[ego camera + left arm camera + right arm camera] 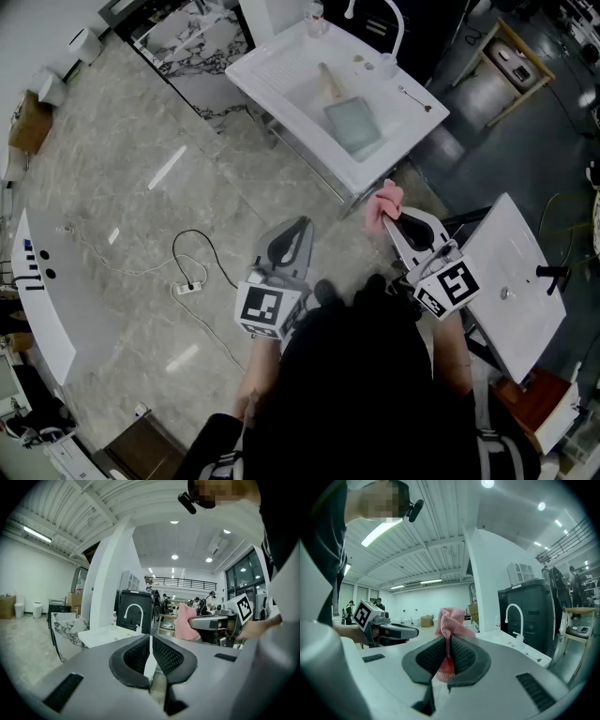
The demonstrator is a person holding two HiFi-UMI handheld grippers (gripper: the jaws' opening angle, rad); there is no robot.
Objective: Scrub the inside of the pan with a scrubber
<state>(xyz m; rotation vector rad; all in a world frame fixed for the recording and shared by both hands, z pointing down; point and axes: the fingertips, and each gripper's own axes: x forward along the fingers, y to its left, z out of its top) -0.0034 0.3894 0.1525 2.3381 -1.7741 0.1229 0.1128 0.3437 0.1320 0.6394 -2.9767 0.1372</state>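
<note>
**Head view:** we count two grippers, the left gripper [301, 225] and the right gripper [390, 217], both apart from the sink [281, 56], where one square pan [354, 125] lies.
**Left gripper view:** jaws together, holding nothing.
**Right gripper view:** jaws clamp one pink mesh scrubber [449, 620].

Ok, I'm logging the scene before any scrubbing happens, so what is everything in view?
sink unit: one, white, ahead of the person
faucet: one, white, at the sink's far edge
pan: one, grey-green, in the basin
spoon: one, metal, on the sink's rim
power strip: one, white, on the floor with a black cable
side table: one, white, at the person's right
scrubber: one, pink, between the right gripper's jaws
left gripper: grey, jaws together, holding nothing
right gripper: grey, shut on the scrubber
</note>
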